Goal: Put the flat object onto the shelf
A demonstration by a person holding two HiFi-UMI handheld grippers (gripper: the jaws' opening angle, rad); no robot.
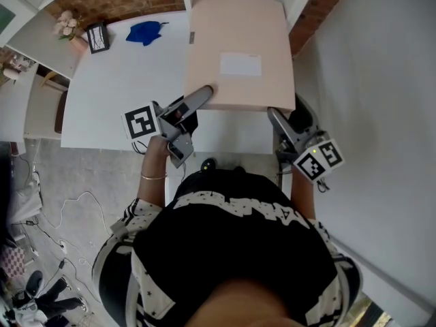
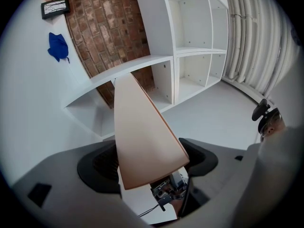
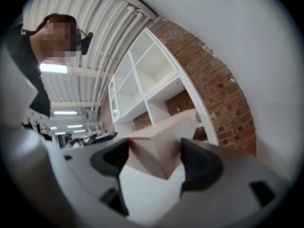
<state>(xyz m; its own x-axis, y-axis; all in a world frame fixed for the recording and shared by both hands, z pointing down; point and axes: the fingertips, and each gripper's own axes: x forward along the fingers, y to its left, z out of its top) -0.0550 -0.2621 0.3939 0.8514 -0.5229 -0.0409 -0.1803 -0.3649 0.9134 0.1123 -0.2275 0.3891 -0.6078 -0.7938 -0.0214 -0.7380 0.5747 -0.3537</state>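
Left claw [image 1: 206,91] and right claw [image 1: 273,114] are each clamped tight on a near corner of the flat board [image 1: 238,53], held up over the table [image 1: 122,80].

Head view looks steeply down over the white table [image 1: 122,80]. Both gripper views, close behind their jaws, face the white cubby shelf [image 2: 190,51]; all apparently share the flat beige cardboard panel [image 1: 238,33].

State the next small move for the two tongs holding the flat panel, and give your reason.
Probably ease the flat panel forward toward the shelf: left tongs and right tongs both clamp its near edge, and it is not yet inside.
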